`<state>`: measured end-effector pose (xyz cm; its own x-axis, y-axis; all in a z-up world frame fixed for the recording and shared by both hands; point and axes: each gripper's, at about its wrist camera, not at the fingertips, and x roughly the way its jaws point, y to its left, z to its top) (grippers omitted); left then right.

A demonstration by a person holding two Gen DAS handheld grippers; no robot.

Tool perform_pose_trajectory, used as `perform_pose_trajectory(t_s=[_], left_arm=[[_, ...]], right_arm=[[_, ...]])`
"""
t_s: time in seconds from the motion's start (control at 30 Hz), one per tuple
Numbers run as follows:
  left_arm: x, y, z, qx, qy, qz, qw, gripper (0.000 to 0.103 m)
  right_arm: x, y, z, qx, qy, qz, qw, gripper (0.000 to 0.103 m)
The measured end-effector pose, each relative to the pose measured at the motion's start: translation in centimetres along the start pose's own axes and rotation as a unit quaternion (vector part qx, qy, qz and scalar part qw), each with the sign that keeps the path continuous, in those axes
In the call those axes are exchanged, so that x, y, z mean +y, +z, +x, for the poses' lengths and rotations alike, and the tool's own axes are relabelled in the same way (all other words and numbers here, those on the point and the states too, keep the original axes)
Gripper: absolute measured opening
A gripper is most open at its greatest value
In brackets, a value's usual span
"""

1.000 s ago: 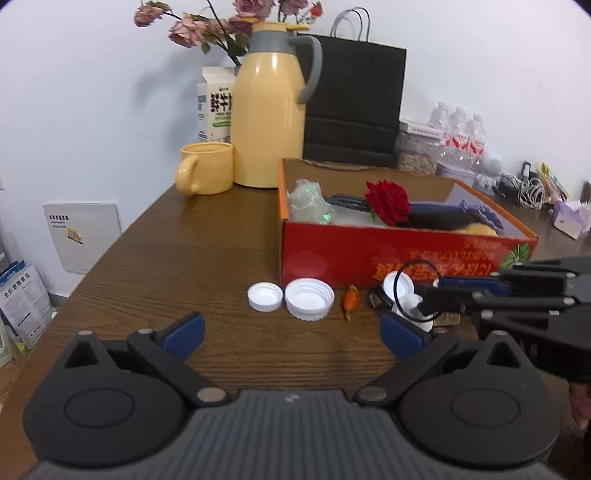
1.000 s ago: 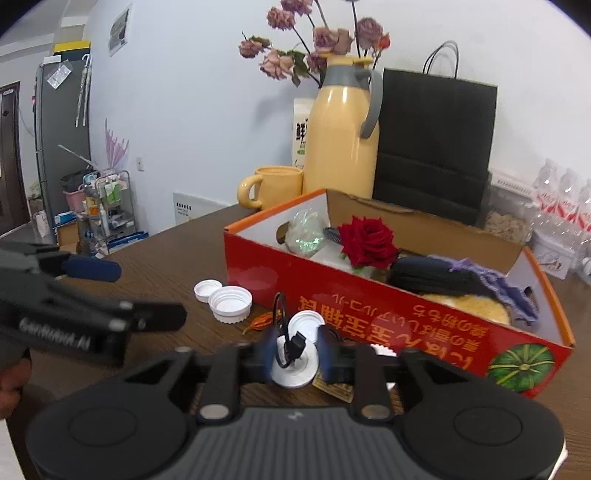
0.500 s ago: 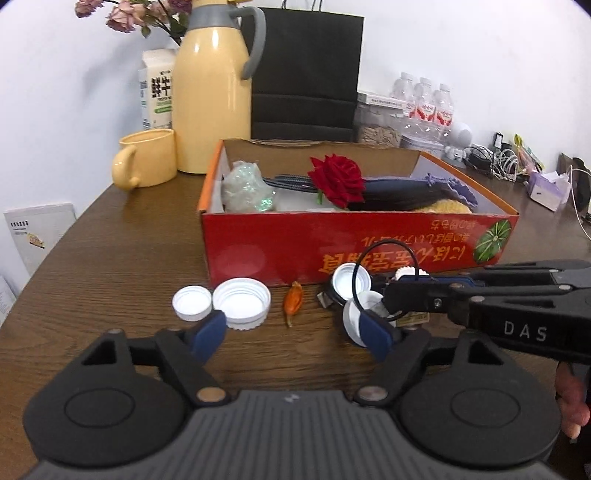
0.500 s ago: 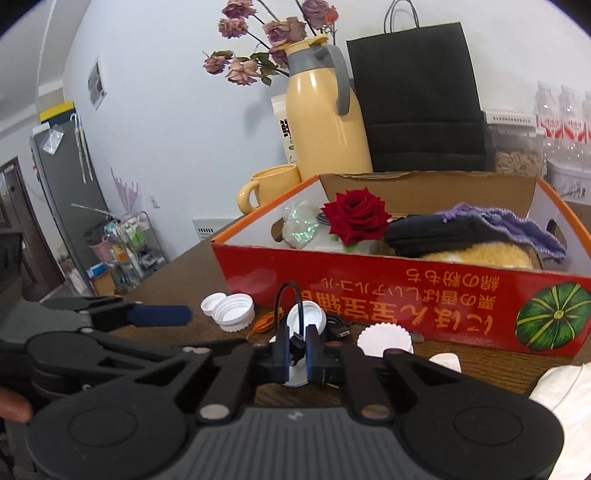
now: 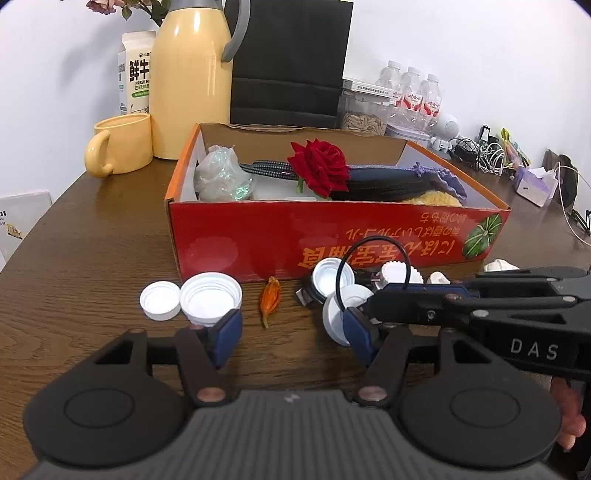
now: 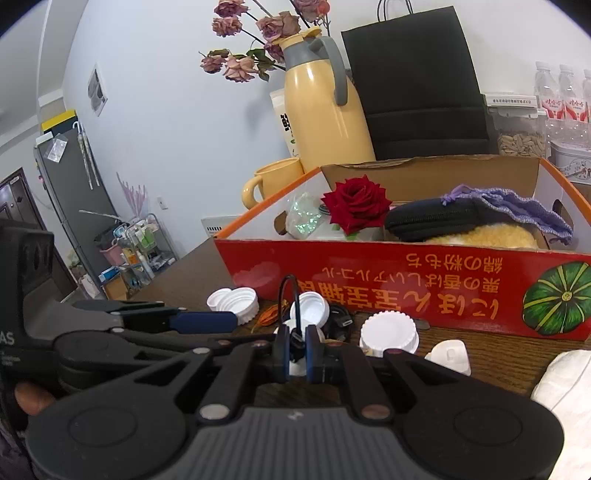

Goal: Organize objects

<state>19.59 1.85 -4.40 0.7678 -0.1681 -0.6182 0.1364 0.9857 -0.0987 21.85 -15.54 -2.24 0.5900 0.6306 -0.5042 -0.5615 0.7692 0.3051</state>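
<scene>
The right gripper (image 6: 296, 345) was clenched on a short black cable (image 6: 291, 295); the left gripper (image 5: 291, 334), half-closed, gripped nothing; lifting risked the cable's loop dragging a white cap (image 6: 309, 309).

Pink flowers (image 5: 110, 5) cut off at top; thermos (image 5: 188, 74) lid too.

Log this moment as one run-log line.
right hand-held gripper: shut on black cable | left hand-held gripper: open, closing, nothing gripped | bottle caps: on table | red box: part-filled
</scene>
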Motion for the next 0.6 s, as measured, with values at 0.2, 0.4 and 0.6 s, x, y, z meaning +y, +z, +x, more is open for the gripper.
perform_pose_trajectory(t_s=[0.2,0.4,0.6], left_arm=[[-0.29,-0.13,0.13,-0.001,0.003,0.004,1.0,0.064],[-0.32,-0.21,0.24,0.0,0.005,-0.002,1.0,0.065],[-0.58,-0.17,0.51,0.003,0.015,-0.007,0.9999,0.069]], right_arm=[[-0.1,0.02,-0.3,-0.007,0.0,0.004,1.0,0.007],[-0.29,-0.17,-0.49,-0.002,0.012,0.007,1.0,0.007],[-0.76,-0.22,-0.93,-0.007,0.011,0.013,1.0,0.007]])
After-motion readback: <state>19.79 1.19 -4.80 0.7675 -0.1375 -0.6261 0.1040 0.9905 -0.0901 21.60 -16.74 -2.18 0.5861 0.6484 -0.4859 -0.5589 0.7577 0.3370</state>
